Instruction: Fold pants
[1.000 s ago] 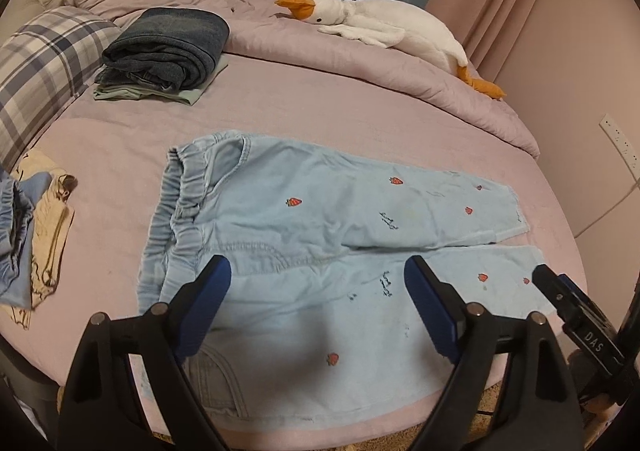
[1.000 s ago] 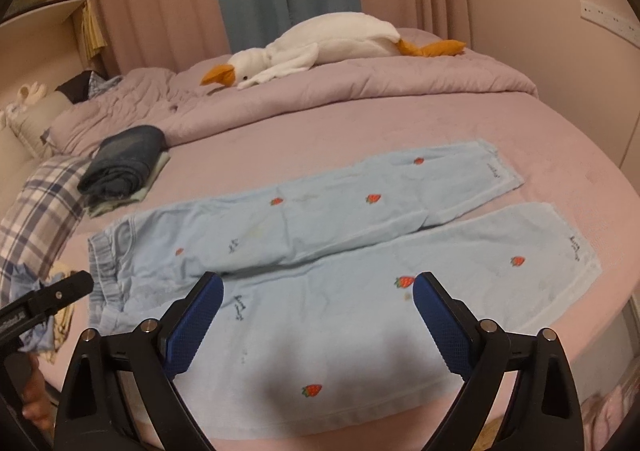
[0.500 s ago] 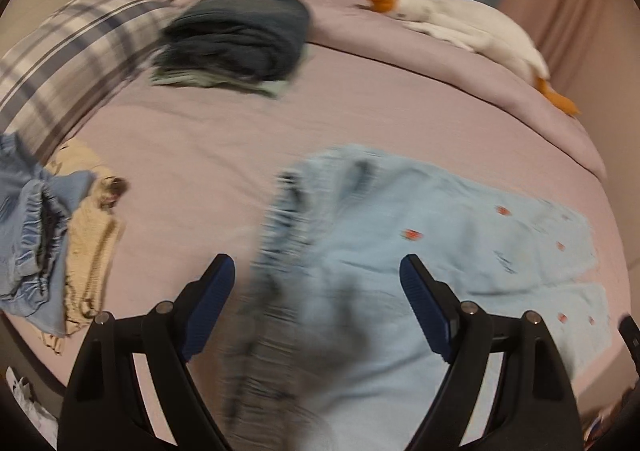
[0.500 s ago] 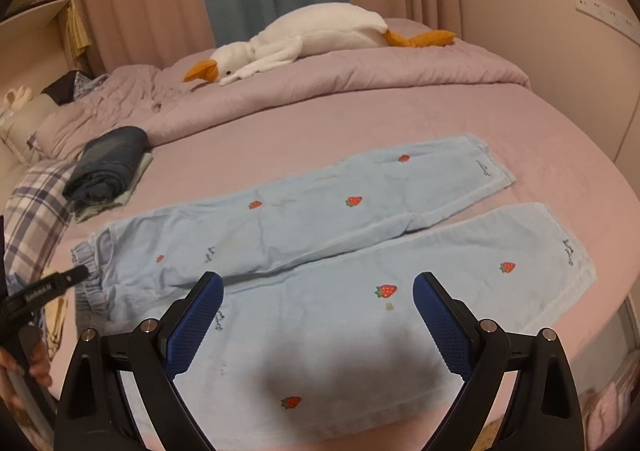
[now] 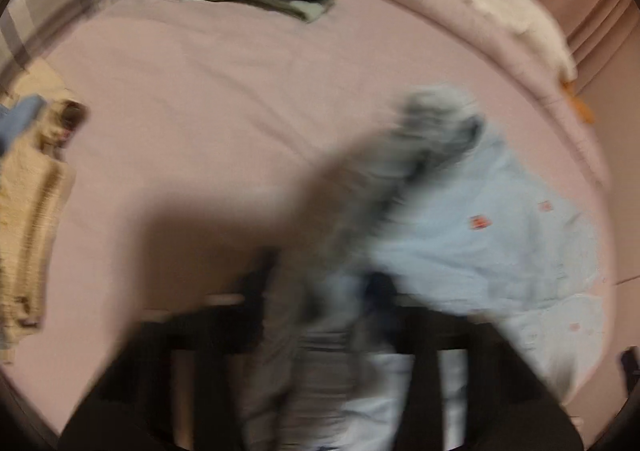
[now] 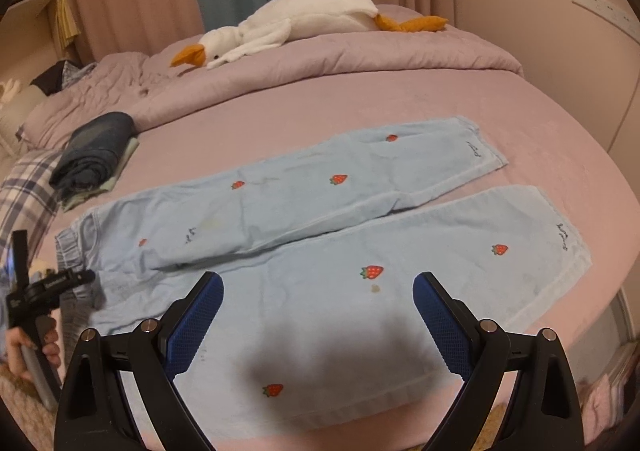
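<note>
Light blue pants with red strawberries lie flat on the pink bed, both legs pointing right, waistband at the left. My right gripper is open and empty above the near leg. My left gripper is badly blurred in its own view; its fingers look close together with the waistband cloth bunched and raised between them. In the right wrist view the left gripper sits at the waistband's near corner, the cloth there lifted.
A stack of folded dark jeans and green cloth lies at the back left, beside a plaid pillow. A white goose plush lies on the rolled quilt at the back. Unfolded beige and blue clothes lie at the left edge.
My left gripper has moved left and down to the waistband, closed in on it and pulled the cloth up. My right gripper has drifted slightly and stays open.
</note>
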`<move>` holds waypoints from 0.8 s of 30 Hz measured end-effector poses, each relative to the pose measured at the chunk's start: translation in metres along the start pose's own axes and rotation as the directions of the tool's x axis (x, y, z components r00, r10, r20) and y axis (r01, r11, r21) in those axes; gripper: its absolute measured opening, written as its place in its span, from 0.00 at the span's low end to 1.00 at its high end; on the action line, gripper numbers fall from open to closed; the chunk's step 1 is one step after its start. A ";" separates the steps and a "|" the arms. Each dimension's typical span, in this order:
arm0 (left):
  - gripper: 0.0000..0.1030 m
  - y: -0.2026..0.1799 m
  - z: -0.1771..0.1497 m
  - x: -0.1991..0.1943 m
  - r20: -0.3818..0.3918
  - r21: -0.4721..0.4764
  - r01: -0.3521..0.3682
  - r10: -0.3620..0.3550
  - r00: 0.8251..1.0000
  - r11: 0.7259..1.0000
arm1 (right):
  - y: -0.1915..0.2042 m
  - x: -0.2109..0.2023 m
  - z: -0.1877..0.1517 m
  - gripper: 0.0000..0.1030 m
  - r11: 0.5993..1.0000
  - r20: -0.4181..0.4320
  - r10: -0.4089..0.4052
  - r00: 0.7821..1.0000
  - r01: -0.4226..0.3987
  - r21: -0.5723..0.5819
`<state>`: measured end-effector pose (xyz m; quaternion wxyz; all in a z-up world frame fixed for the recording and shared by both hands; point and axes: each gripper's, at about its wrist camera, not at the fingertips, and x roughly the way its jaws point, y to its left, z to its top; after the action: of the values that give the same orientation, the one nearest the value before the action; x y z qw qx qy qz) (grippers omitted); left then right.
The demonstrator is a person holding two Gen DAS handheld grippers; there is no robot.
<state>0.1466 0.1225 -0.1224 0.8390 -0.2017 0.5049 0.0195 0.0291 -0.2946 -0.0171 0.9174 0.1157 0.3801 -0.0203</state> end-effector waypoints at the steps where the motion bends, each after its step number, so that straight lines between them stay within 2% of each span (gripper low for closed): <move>1: 0.23 0.000 0.000 -0.006 0.009 -0.015 -0.001 0.001 1.000 1.000 | -0.002 0.000 0.000 0.93 1.000 -0.002 -0.005 1.000 0.005 0.002; 4: 0.22 0.007 0.002 -0.025 0.031 -0.061 0.023 -0.021 0.999 0.998 | -0.007 -0.001 0.001 0.93 1.000 -0.001 -0.021 1.000 0.021 0.009; 6: 0.22 0.011 0.007 -0.032 0.035 -0.057 0.032 -0.030 0.999 0.998 | -0.013 -0.002 0.002 0.93 0.999 0.002 -0.031 1.000 0.031 0.019; 11: 0.22 0.025 0.020 -0.029 0.028 -0.031 -0.087 0.087 0.996 0.996 | -0.033 0.002 0.003 0.93 0.997 -0.012 -0.046 0.999 0.047 0.067; 13: 0.25 0.034 0.023 -0.020 0.002 -0.043 -0.069 0.070 0.998 0.997 | -0.045 0.007 0.002 0.93 0.994 -0.026 -0.044 0.999 0.046 0.098; 16: 0.30 0.038 0.024 -0.005 -0.032 -0.032 -0.088 0.087 0.996 0.996 | -0.059 0.018 0.000 0.93 0.988 -0.067 -0.061 0.996 0.070 0.135; 17: 0.33 0.037 0.022 -0.009 -0.024 -0.029 -0.102 0.101 0.995 0.994 | -0.059 0.020 -0.002 0.93 0.987 -0.077 -0.072 0.994 0.082 0.140; 19: 0.56 0.031 0.020 -0.016 -0.009 -0.015 -0.177 0.176 0.984 0.984 | -0.065 0.025 -0.005 0.93 0.983 -0.096 -0.081 0.992 0.096 0.155; 21: 0.68 0.025 0.016 -0.030 0.026 -0.002 -0.237 0.237 0.971 0.971 | -0.070 0.029 -0.007 0.93 0.980 -0.113 -0.077 0.991 0.096 0.172; 23: 0.76 0.022 0.011 -0.053 0.076 0.002 -0.223 0.222 0.972 0.975 | -0.072 0.030 -0.007 0.93 0.978 -0.120 -0.075 0.990 0.097 0.185; 24: 0.82 0.020 0.007 -0.071 0.112 -0.016 -0.188 0.188 0.976 0.982 | -0.072 0.030 -0.006 0.93 0.978 -0.120 -0.075 0.990 0.096 0.187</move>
<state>0.1131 0.1555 -0.0653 0.8601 -0.1537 0.4735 0.1114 0.0368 -0.3620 -0.0567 0.8773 0.1881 0.4323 -0.0898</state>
